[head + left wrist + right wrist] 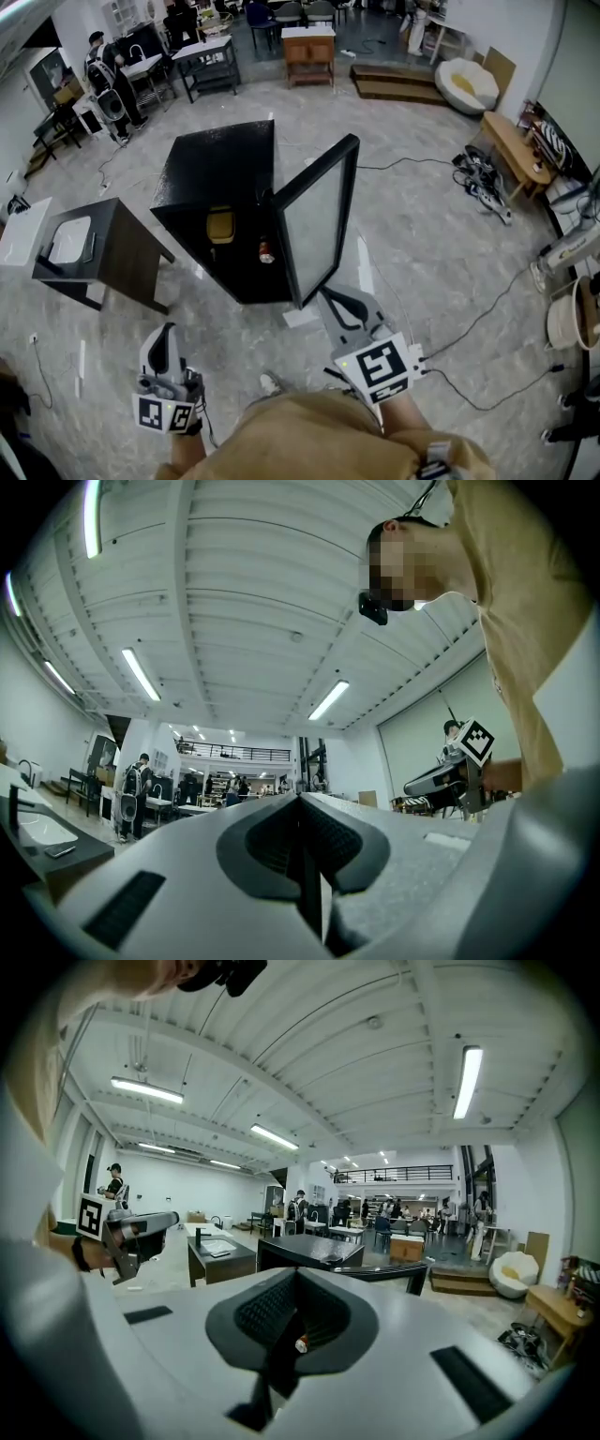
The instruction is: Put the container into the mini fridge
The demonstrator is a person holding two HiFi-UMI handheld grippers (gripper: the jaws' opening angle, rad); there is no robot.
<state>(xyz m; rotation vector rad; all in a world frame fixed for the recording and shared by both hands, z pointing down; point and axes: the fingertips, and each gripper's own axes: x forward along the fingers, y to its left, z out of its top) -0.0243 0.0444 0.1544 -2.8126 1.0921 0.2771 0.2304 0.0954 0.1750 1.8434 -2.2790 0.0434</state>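
Black mini fridge point(216, 164) stands open on the floor. Yellow container point(220, 226) sits inside it, up & left of a small bottle point(266, 251). Glass door point(319, 220) is swung out toward the person, its free edge just ahead of the right gripper point(330, 298). Left gripper point(167, 333) is low, well apart from the fridge. Both grippers' jaws are closed together w/ nothing btwn them. Dark sink table point(112, 246) stands near the fridge's left; cable point(487, 309) lies on the floor at right.
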